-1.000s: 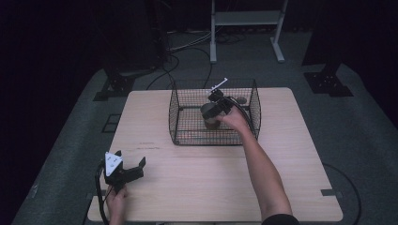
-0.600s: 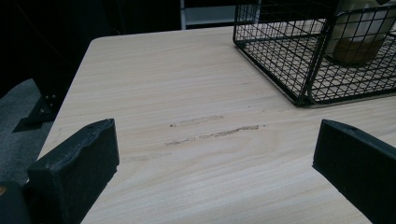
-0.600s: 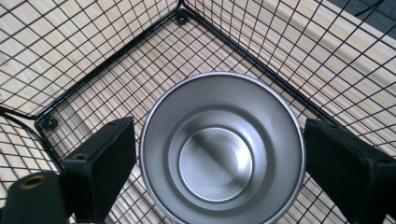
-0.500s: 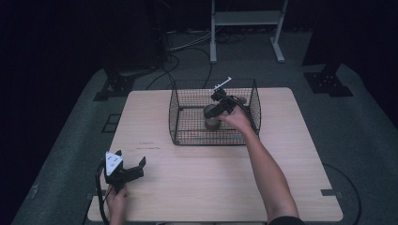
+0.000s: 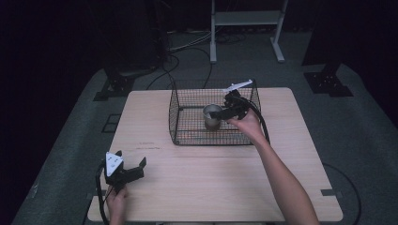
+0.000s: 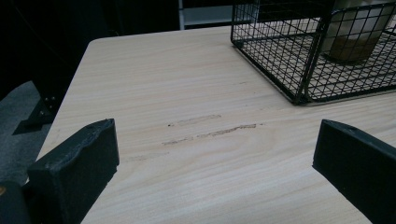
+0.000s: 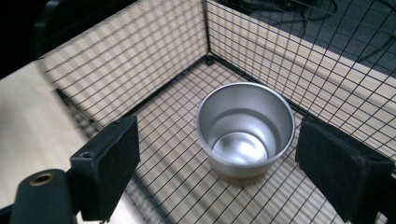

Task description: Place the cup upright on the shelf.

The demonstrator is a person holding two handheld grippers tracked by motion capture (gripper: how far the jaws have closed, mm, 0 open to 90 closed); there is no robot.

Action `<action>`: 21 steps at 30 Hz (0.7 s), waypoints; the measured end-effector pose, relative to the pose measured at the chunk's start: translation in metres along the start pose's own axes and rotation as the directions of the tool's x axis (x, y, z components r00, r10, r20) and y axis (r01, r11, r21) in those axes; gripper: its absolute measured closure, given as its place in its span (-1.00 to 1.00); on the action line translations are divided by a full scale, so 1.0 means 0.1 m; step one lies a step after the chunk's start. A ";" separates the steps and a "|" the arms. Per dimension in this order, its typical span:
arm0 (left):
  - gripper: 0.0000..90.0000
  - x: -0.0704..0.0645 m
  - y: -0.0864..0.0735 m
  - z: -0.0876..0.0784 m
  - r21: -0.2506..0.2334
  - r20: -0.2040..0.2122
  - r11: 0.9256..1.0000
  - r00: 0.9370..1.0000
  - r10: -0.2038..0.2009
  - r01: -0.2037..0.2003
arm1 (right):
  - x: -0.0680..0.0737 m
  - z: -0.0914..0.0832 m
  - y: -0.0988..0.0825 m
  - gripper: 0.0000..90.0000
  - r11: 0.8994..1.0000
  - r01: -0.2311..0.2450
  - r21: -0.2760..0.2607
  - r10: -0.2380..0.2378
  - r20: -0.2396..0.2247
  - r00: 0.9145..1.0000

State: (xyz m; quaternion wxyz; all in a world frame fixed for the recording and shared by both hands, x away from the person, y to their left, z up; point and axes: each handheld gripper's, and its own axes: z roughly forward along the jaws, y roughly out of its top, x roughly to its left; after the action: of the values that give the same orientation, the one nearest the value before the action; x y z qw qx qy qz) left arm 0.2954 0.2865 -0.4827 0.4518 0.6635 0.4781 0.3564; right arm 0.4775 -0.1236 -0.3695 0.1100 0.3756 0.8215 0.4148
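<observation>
The right gripper (image 7: 217,168), jaws spread wide, hovers above a metal cup (image 7: 245,128) standing upright on the floor of a wire basket (image 7: 163,60). The cup looks placed; only pulling away seems left. The left gripper (image 5: 126,172) rests spread on the table (image 5: 197,187).

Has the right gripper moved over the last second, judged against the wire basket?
Yes. The right gripper has pulled back toward the black wire basket's right side, fingers open, leaving the round steel cup standing inside.

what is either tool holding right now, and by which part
Nothing. The right tool stands open above the metal cup in the wire basket; the left tool is open over the bare table.
</observation>
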 end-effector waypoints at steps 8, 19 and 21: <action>-1.00 0.00 0.00 0.01 0.003 -0.002 1.000 1.000 0.001 -0.001 | 0.07 -0.35 -0.18 -0.70 0.999 0.022 -0.046 -0.024 -0.045 0.999; -1.00 -0.01 0.00 0.01 0.005 -0.003 1.000 1.000 0.009 -0.009 | 0.14 -0.84 -0.51 -0.70 0.994 0.035 -0.104 -0.041 -0.053 0.998; -1.00 -0.01 0.00 0.01 0.005 -0.002 1.000 1.000 0.010 -0.010 | 0.15 -0.89 -0.56 -0.70 0.993 0.033 -0.110 -0.040 -0.064 0.997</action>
State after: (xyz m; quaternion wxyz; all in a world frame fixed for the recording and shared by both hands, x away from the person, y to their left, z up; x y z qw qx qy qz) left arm 0.2957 0.2851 -0.4829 0.4478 0.6665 0.4764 0.3582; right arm 0.3939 -0.1872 -0.3537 0.1108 0.3400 0.8075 0.4691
